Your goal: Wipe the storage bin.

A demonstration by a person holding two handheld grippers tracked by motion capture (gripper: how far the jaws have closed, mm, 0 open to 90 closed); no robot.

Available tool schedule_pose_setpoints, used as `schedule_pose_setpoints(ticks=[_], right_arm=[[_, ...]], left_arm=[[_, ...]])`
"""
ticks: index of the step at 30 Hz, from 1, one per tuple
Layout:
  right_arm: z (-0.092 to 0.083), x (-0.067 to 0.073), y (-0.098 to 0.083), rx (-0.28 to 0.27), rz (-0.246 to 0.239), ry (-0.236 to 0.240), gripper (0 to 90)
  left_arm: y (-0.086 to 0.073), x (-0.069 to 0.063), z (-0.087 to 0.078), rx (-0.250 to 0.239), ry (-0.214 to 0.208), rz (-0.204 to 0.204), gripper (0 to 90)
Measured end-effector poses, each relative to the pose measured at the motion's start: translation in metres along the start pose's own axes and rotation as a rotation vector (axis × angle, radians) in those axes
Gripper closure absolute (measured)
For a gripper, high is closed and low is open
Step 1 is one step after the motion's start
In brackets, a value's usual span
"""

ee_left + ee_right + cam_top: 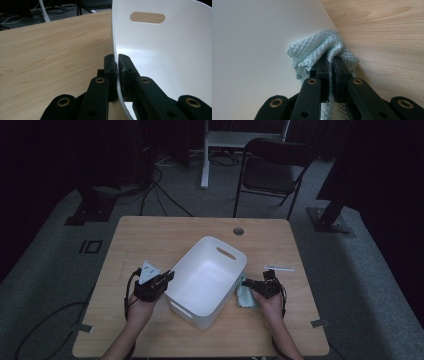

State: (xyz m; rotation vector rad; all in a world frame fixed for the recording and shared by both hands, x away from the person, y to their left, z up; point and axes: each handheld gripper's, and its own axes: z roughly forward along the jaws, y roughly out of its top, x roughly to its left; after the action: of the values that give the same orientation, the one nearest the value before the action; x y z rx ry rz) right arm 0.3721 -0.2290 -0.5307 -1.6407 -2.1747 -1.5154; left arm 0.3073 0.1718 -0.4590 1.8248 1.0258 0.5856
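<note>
Bin pinned by one wall, cloth pressed to the opposite outer wall.

Your left gripper (117,67) is clamped on the white plastic bin's (200,285) rim, likely to stop it sliding while you wipe. Your right gripper (330,67) is clamped on the pale blue cloth (317,47), bunched against the bin's outside. The high view shows the bin's place mid-table (150,235); the gripper views show each pinch and the cloth's weave.

Right gripper (330,62) jaws pinch pale blue cloth (317,47) against white bin (257,50)
</note>
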Motion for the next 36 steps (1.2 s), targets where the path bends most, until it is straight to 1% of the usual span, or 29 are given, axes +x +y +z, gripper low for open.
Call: schedule_pose_setpoints(ticks=[4, 7, 10, 13, 18, 20, 21, 24, 26, 32, 36], right_arm=[[0.0, 0.0, 0.0, 0.002, -0.001, 0.002, 85.4], [0.001, 0.001, 0.0, 0.001, -0.001, 0.005, 85.4], [-0.003, 0.005, 0.001, -0.011, -0.01, 0.037, 85.4], [-0.009, 0.015, 0.004, -0.031, -0.034, 0.073, 85.4], [-0.023, 0.031, 0.011, -0.082, -0.072, 0.129, 85.4], [-0.03, 0.036, 0.014, -0.107, -0.071, 0.16, 85.4], [-0.032, 0.038, 0.015, -0.117, -0.079, 0.17, 85.4], [-0.034, 0.045, 0.016, -0.121, -0.102, 0.157, 85.4], [-0.032, 0.043, 0.015, -0.118, -0.09, 0.164, 85.4], [-0.027, 0.038, 0.013, -0.1, -0.081, 0.142, 85.4], [-0.024, 0.035, 0.011, -0.089, -0.075, 0.128, 85.4]], left_arm=[[0.0, 0.0, 0.002, -0.011, 0.014, -0.002, 86.6], [0.001, 0.0, 0.003, -0.01, 0.022, 0.006, 86.7], [0.002, 0.0, 0.004, -0.01, 0.022, 0.005, 86.7], [0.002, 0.0, 0.005, -0.01, 0.025, 0.003, 86.6], [0.003, 0.001, 0.006, -0.008, 0.016, 0.007, 86.5], [0.003, 0.001, 0.006, -0.003, 0.009, 0.01, 86.4], [0.003, 0.001, 0.006, -0.001, 0.009, 0.015, 86.3], [0.004, 0.002, 0.006, 0.001, -0.003, 0.015, 86.1], [0.004, 0.002, 0.006, 0.001, -0.006, 0.014, 86.0], [0.004, 0.004, 0.006, 0.002, -0.02, 0.013, 85.9], [0.004, 0.004, 0.006, 0.002, -0.022, 0.011, 85.8]])
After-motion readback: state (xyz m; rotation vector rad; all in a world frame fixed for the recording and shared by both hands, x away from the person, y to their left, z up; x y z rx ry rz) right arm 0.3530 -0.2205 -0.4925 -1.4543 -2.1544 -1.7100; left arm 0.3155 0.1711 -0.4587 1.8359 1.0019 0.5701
